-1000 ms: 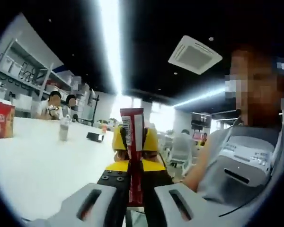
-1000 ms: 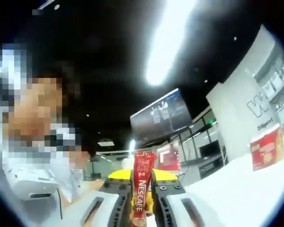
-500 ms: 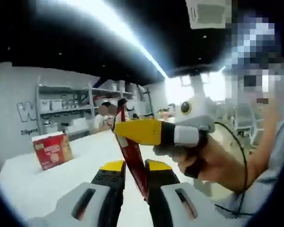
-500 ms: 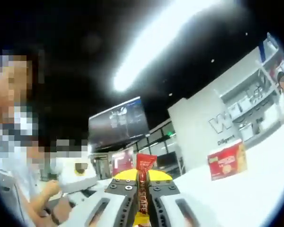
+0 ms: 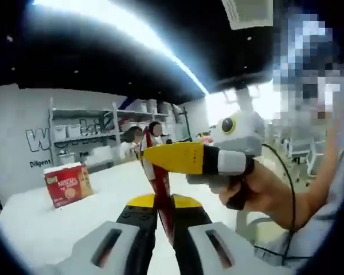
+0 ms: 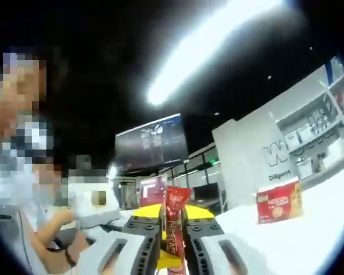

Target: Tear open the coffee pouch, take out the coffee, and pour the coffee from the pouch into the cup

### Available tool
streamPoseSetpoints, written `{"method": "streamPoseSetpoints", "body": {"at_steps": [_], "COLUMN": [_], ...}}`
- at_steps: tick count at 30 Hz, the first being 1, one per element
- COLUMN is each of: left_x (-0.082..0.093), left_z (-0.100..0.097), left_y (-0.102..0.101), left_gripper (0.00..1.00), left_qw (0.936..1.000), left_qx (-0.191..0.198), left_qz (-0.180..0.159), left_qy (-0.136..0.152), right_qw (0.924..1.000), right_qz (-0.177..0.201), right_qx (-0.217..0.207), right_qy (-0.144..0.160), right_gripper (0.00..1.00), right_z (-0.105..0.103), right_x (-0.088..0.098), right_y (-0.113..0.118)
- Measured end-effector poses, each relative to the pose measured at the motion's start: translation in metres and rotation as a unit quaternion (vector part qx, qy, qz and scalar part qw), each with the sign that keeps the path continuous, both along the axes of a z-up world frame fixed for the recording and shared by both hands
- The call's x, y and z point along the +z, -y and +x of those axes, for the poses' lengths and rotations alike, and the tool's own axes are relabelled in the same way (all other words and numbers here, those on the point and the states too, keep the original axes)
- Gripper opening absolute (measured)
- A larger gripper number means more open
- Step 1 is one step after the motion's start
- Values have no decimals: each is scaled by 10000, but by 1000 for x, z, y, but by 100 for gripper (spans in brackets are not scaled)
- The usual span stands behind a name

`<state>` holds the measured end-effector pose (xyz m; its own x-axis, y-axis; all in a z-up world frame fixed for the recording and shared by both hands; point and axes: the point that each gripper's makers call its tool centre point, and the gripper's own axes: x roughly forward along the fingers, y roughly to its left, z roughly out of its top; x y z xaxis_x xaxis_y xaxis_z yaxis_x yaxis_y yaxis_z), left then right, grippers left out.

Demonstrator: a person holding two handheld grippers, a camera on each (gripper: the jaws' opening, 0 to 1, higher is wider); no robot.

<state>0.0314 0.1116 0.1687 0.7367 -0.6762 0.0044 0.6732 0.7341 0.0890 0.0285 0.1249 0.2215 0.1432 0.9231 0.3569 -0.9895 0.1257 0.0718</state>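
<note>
A red Nescafe coffee pouch (image 5: 162,184) stands between the yellow-tipped jaws of my left gripper (image 5: 164,201), which is shut on its lower part. My right gripper (image 5: 160,158) comes in sideways from the right, held by a hand (image 5: 259,195), and its yellow jaws are shut on the pouch's upper end. In the right gripper view the pouch (image 6: 175,207) rises a little above my right gripper (image 6: 173,213). The left gripper's white body (image 6: 94,199) shows at the left. Whether the pouch is torn I cannot tell.
A red Nescafe box (image 5: 67,183) stands on the white table (image 5: 51,223), and the same box (image 6: 278,205) appears at the right in the right gripper view. Shelves (image 5: 83,134) and seated people (image 5: 135,140) are far behind. The person's sleeve (image 5: 315,223) is at the right.
Over the second both grippers swung round, keeping hold of the pouch. The right gripper now lies sideways across the left one's jaws, and the pouch leans instead of standing straight.
</note>
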Motion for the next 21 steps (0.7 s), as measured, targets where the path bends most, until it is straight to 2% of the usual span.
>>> {"method": "streamPoseSetpoints", "body": {"at_steps": [2, 4, 6, 8, 9, 11, 12, 13, 14, 16, 21], "left_x": [-3, -5, -6, -6, -4, -2, -3, -3, -4, -8, -11], "left_z": [-1, 2, -2, -14, -19, -24, -28, -27, -28, -32, -30], "left_y": [-6, -14, -16, -8, -6, -5, -3, -5, -4, -1, -1], "left_gripper": [10, 10, 10, 10, 11, 11, 11, 11, 11, 11, 11], "left_qw": [9997, 9997, 9990, 9950, 9931, 9898, 9875, 9879, 9867, 9850, 9820], "left_qx": [-221, -205, -398, -926, -1119, -1327, -1478, -1452, -1517, -1633, -1751], "left_qz": [-108, -112, -144, -215, -252, -398, -406, -407, -427, -347, -448], "left_qy": [-91, -120, -163, -307, -252, -325, -364, -365, -392, -430, -546], "right_qw": [9996, 9991, 9989, 9975, 9946, 9812, 9739, 9693, 9710, 9648, 9675], "right_qz": [-112, -166, -161, -14, 162, 406, 429, 505, 495, 529, 472], "right_qx": [260, 383, 428, 690, 982, 1737, 2064, 2217, 2165, 2427, 2314], "right_qy": [-13, -63, -79, -164, -305, -736, -846, -934, -889, -859, -904], "right_gripper": [17, 18, 17, 16, 16, 14, 12, 12, 12, 10, 6], "right_z": [-1, 1, 3, 1, -2, -10, -15, -16, -13, -20, -17], "right_x": [-1, -2, -3, -2, 0, 1, -1, -1, -2, -4, -6], "right_y": [0, 0, 0, -2, -2, -2, -2, -2, -3, -3, -4]}}
